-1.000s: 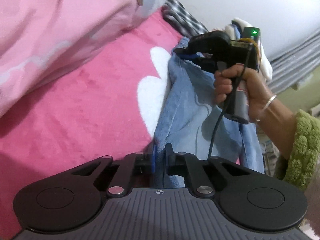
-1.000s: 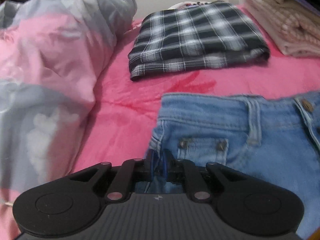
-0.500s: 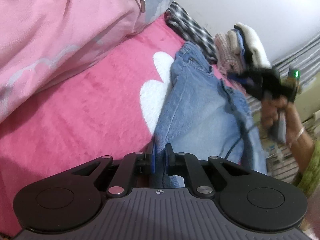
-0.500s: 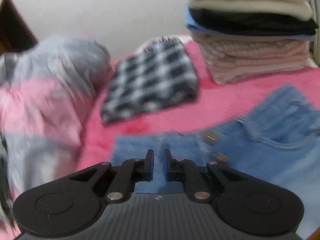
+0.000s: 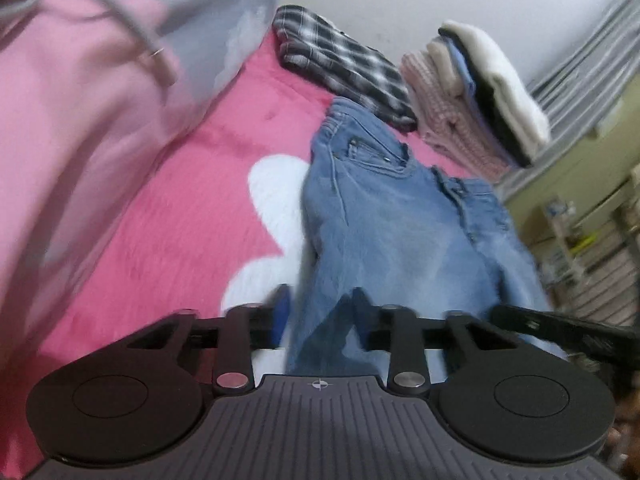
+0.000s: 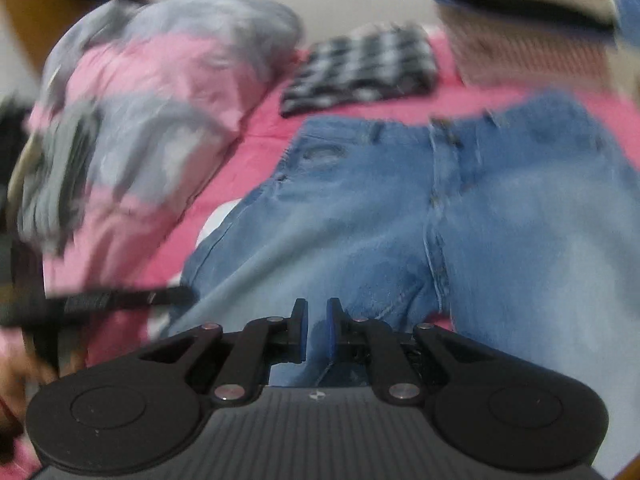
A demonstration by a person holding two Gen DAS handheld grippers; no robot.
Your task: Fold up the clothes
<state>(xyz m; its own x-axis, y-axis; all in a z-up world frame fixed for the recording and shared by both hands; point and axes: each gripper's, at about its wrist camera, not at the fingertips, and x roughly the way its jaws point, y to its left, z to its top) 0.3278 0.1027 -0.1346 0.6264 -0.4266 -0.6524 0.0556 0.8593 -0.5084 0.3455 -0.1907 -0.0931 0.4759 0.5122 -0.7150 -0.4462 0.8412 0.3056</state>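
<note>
Left to right on the bed: a bunched pink and grey duvet (image 5: 80,128) at the left, bare pink bedspread (image 5: 168,224) with a white patch, then the blue jeans (image 5: 384,216) lying front-up, waistband toward the wall, legs running down toward both cameras. Behind them a folded plaid shirt (image 5: 344,68), and at far right a stack of folded clothes (image 5: 476,92).

Left gripper (image 5: 316,316) – jaws opening, denim of the left leg edge lies between them but the pads no longer press on it. Right gripper (image 6: 317,328) – jaws nearly shut, a narrow gap only; denim shows behind the gap, but whether any is pinched I cannot tell – the frame is blurred.

Handling, as a judgement: denim is heavy for cloth and fairly stiff, so it should hold a crease and not slide much on the fleecy bedspread, but thick seams and the waistband will bulk up in narrow jaws. Best holds look like the outer side seam near the hip and the hem end of a leg – single or double layer, not the fly or pocket rivets. Lift both ends together, or the middle will sag and drag.
</note>
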